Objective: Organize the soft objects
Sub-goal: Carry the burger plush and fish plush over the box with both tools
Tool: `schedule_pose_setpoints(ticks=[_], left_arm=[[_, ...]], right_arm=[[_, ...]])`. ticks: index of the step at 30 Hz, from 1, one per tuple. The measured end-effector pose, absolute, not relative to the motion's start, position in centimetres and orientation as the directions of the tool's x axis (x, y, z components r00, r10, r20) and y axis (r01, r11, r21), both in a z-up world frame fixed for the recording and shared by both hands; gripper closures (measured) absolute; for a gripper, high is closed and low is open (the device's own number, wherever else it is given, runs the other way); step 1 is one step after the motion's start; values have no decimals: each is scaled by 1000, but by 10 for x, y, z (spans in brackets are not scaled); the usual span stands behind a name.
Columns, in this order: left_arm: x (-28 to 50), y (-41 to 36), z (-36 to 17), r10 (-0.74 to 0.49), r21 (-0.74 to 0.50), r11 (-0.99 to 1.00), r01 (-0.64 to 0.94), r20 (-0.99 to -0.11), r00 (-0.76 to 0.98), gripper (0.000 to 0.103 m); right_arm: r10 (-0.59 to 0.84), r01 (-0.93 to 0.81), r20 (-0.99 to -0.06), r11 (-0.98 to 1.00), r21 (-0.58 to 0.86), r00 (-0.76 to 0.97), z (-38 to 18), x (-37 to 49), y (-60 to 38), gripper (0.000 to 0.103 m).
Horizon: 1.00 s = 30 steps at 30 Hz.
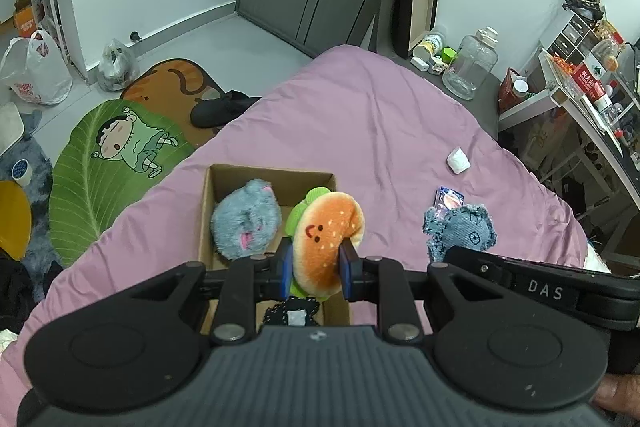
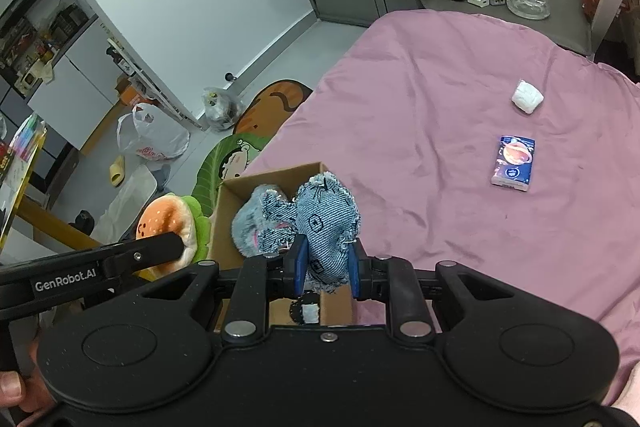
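My left gripper [image 1: 316,267] is shut on an orange hamburger plush [image 1: 326,239] with a smiling face, held over the cardboard box [image 1: 272,175] on the pink bedspread. A grey fluffy plush [image 1: 246,219] lies inside the box. My right gripper [image 2: 326,267] is shut on a blue denim plush [image 2: 326,227], held above the same box [image 2: 276,175]. The denim plush also shows in the left wrist view [image 1: 460,233], and the hamburger plush shows in the right wrist view [image 2: 168,227].
On the pink bed [image 2: 440,87] lie a small blue tissue packet [image 2: 514,163] and a white wad [image 2: 528,97]. Cartoon floor mats [image 1: 116,155] and plastic bags [image 1: 34,71] lie on the floor left of the bed. A clear jug [image 1: 472,63] stands beyond it.
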State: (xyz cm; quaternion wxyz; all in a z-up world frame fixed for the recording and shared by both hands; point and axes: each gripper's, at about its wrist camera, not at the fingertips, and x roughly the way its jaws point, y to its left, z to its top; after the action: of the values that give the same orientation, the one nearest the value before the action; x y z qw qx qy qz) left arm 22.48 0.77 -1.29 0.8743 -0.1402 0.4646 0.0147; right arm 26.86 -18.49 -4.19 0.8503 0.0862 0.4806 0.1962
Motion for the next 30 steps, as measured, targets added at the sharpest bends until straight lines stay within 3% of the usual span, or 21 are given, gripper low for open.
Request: schedule_pose_setpoints(ticks=[30], left_arm=[[227,43,-94,-175,-252,960,-125,-883,437,81]], right_arm=[[399,-186,-800,917,353,448,-79,241,-130,82]])
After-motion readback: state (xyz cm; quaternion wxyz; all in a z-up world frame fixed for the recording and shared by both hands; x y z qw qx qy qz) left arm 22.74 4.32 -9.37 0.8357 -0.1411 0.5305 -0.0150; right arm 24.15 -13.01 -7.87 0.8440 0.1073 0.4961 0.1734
